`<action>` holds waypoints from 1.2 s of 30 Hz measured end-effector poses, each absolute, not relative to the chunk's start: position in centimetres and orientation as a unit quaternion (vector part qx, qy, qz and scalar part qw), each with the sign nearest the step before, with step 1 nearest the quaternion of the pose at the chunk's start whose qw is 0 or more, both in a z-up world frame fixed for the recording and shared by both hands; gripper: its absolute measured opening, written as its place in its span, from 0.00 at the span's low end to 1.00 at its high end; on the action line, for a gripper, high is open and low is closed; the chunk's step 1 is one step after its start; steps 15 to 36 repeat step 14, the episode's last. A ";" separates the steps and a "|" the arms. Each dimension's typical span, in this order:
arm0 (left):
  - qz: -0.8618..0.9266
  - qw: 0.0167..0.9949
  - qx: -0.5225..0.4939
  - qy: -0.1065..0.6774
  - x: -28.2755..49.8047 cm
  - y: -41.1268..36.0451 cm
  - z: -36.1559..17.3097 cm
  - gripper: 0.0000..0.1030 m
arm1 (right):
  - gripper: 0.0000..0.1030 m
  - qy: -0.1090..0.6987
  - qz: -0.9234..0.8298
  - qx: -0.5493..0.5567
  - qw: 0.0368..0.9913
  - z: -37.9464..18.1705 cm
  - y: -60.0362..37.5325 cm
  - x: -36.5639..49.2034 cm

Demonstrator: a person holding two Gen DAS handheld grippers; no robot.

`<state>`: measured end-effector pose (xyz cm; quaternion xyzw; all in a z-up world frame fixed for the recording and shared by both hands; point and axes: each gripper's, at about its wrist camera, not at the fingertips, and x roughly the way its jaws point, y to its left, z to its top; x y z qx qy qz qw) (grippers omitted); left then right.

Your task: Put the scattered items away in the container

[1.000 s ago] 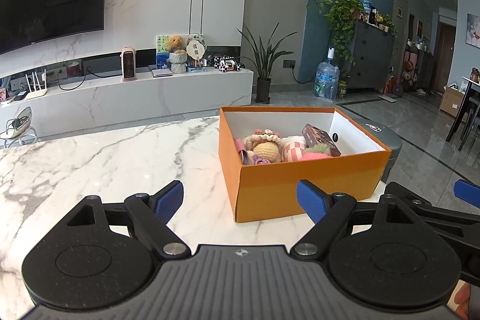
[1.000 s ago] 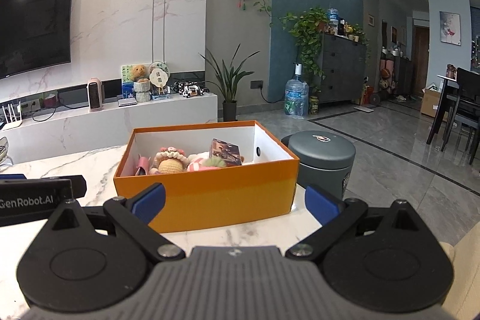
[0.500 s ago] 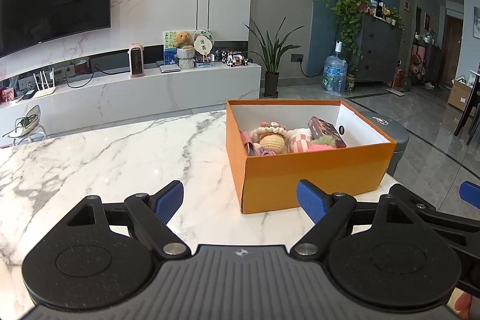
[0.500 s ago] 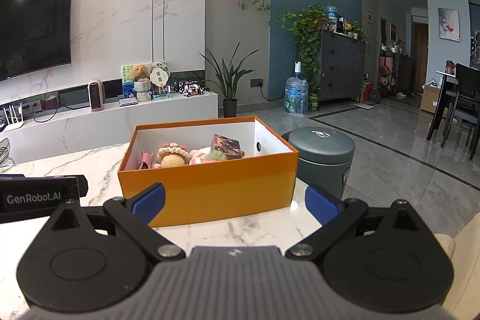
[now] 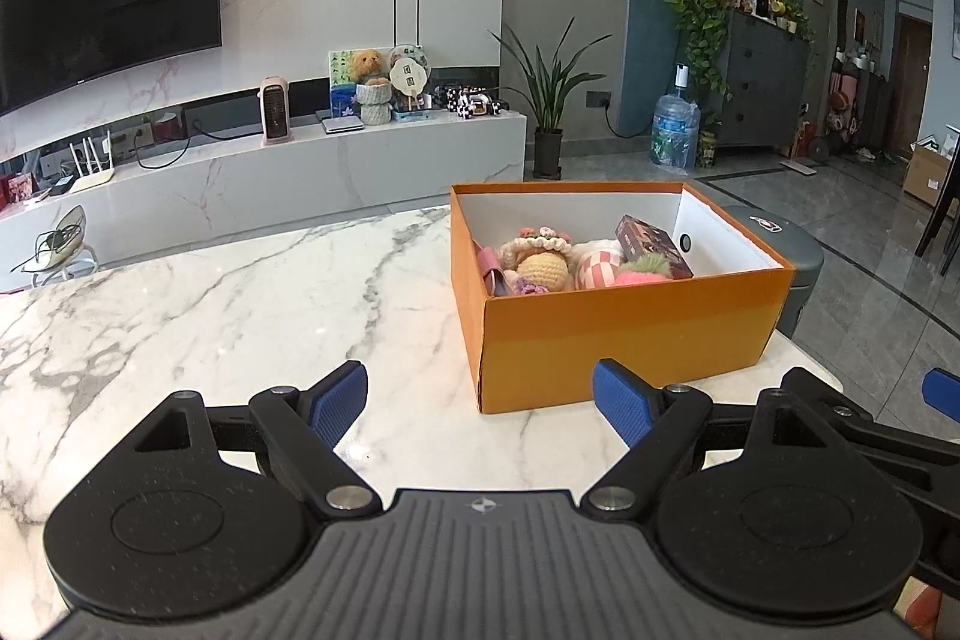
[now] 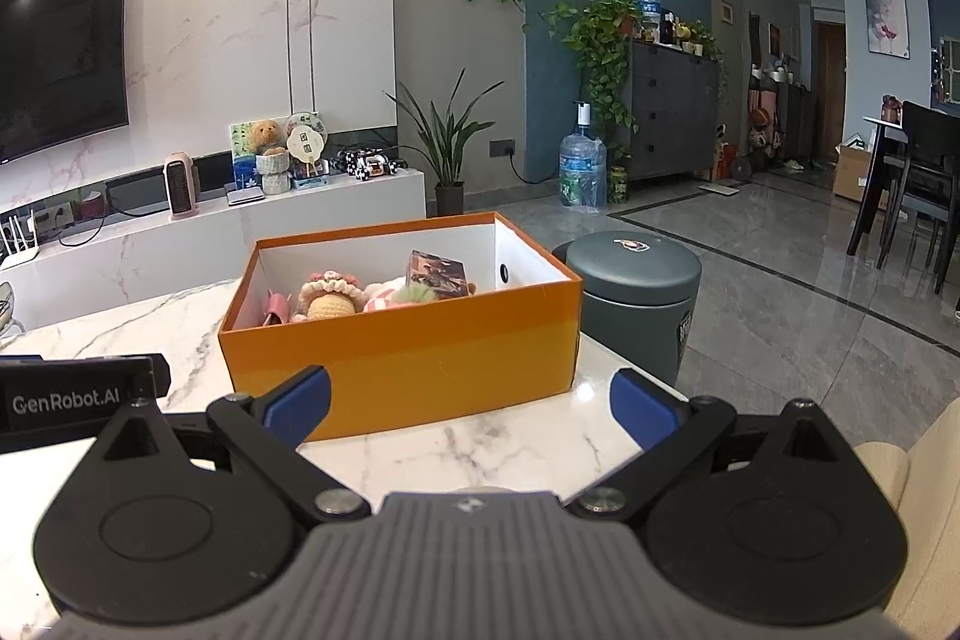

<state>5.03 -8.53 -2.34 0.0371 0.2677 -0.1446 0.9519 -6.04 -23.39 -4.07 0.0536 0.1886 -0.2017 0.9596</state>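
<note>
An orange cardboard box (image 5: 624, 334) (image 6: 402, 358) stands on the white marble table (image 5: 210, 316) near its right edge. Inside lie a crocheted yellow doll (image 5: 540, 268) (image 6: 330, 304), a pink checked ball (image 5: 600, 271), a fuzzy pink and green toy (image 5: 651, 268) and a dark small box (image 5: 654, 244) (image 6: 437, 274). My left gripper (image 5: 480, 403) hovers open over the table, in front of the box's left corner. My right gripper (image 6: 471, 409) is open too, just before the box's front wall. Neither holds anything.
A grey round bin (image 6: 636, 292) stands on the floor right of the table. The table's right edge (image 6: 636, 388) is close to the box. The left gripper's body (image 6: 78, 400) shows at the left of the right wrist view. A TV console (image 5: 270, 166) lies beyond.
Both grippers drew back and rose slightly from the box, so it looks smaller and further off. Jaws stayed open; the box's contents did not move.
</note>
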 end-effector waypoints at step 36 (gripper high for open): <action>-0.140 0.953 0.041 0.265 5.0 -8.4 -2.1 0.94 | 0.97 0.189 -0.200 0.058 0.960 -4.2 -23.5 -6.2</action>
